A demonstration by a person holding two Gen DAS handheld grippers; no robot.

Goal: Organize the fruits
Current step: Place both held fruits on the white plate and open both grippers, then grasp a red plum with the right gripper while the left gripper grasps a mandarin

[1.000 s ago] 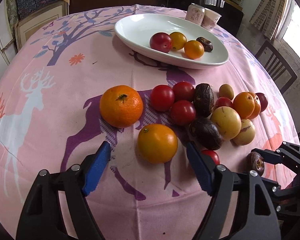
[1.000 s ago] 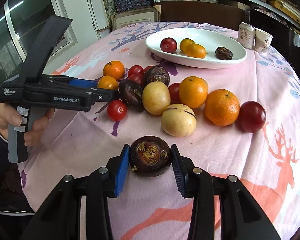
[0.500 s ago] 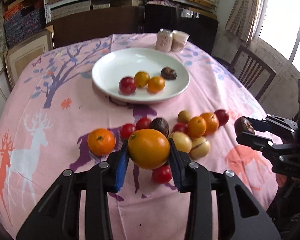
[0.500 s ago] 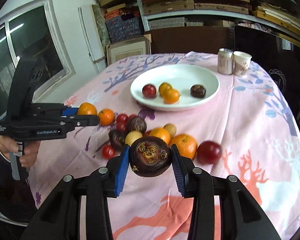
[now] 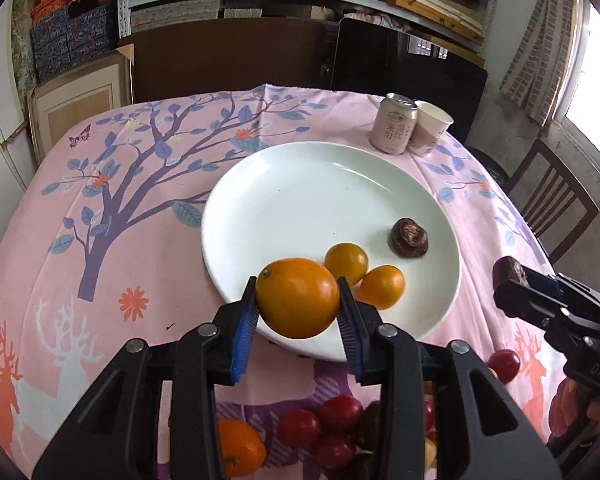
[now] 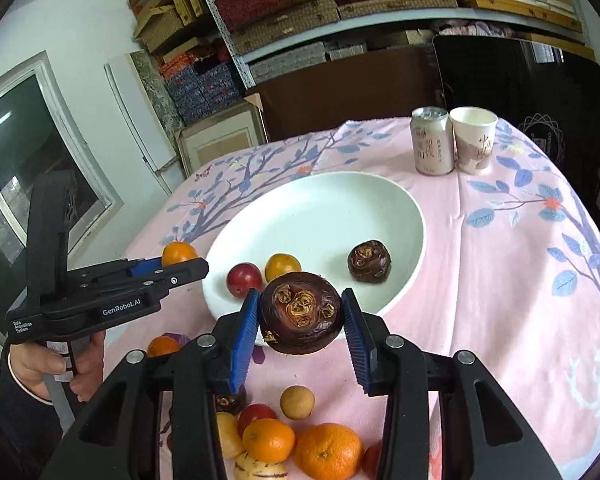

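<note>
Left claw [image 5: 298, 312]: clamped on my orange [image 5: 297, 297], held over the plate's [image 5: 300, 200] near rim for setting down. Right claw [image 6: 300, 314]: clamped on a brown fruit [image 6: 301, 312], likewise. Beyond: can [image 5: 393, 124], cup [image 5: 430, 128] on the counter [image 5: 140, 208].

Pink tablecloth [image 5: 148, 240] with tree and deer print, 1 drink can [image 6: 432, 141] touching 1 paper cup [image 6: 473, 139], wooden chair [image 5: 552, 204]

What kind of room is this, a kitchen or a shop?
Probably a lived-in home room doubling as storage, not clearly either. A round table in a pink deer-print tablecloth holds the fruit, a wooden chair stands beside it, and shelves of stacked woven boxes fill the back wall.
</note>
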